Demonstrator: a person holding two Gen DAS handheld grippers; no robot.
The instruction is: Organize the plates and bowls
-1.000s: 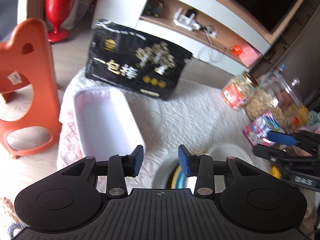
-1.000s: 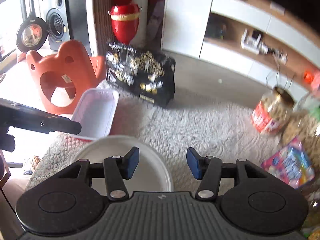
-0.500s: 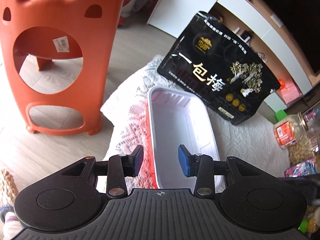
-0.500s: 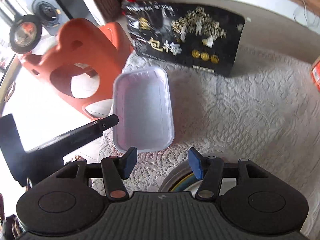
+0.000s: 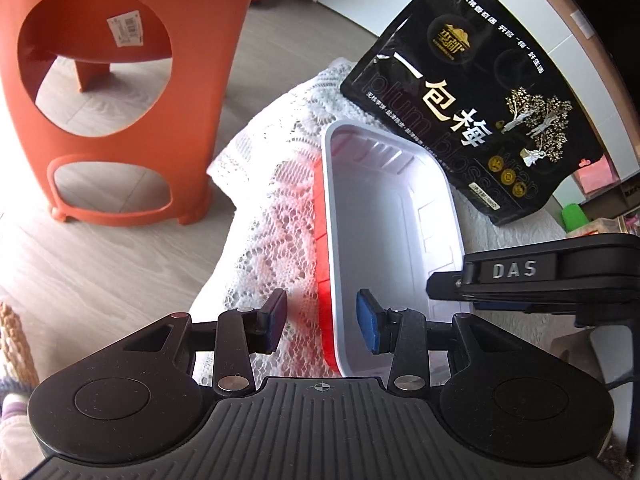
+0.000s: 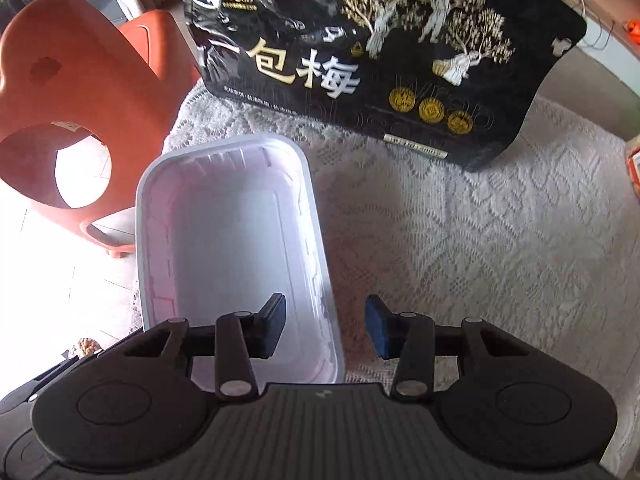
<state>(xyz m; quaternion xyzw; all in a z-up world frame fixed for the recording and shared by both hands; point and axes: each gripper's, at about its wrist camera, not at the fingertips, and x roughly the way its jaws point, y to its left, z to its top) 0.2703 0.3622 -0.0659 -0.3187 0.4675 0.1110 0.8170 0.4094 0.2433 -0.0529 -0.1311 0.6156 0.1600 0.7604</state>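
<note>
Now, from the left wrist, the left gripper (image 5: 322, 322) stands with its jaws apart and nothing in them, straddling the near left rim of the white tray (image 5: 400, 240) on the lace cloth (image 5: 276, 216), with the right gripper (image 5: 460, 284) reaching in from the right edge. A black bag (image 5: 480, 92) leans behind; an orange stool (image 5: 116, 92) stands left.

From the right wrist, the right gripper (image 6: 326, 326) is likewise spread and empty, over the tray's (image 6: 224, 240) right rim.

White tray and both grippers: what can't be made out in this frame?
- White tray: near end hidden under the gripper bodies in both views.
- Whether the left gripper or right gripper touches the tray's rim: not clear; both are open, straddling opposite long sides.
- Plates and bowls: none in view.
- Black snack bag: top cut off in the right wrist view.
</note>
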